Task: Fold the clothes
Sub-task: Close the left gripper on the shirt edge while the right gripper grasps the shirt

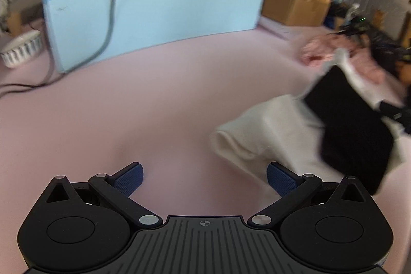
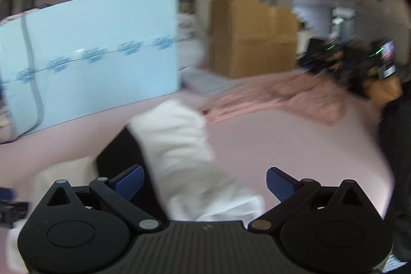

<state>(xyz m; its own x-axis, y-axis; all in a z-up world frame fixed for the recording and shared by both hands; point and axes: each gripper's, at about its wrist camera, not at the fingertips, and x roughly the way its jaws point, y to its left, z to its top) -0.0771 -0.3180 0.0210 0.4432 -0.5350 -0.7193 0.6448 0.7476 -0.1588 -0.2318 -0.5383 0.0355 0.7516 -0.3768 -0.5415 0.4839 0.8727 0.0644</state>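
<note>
A white and black garment lies crumpled on the pink table at the right of the left wrist view. My left gripper is open and empty, just left of its white sleeve. In the right wrist view the same garment lies under and ahead of my right gripper, which is open with white cloth between its blue pads. A pink garment lies farther back on the table; it also shows in the left wrist view.
A large light-blue box stands at the back of the table with a grey cable hanging over it. Brown cardboard boxes stand behind. A white ribbed bowl sits far left. Another person's hand and device are at the right.
</note>
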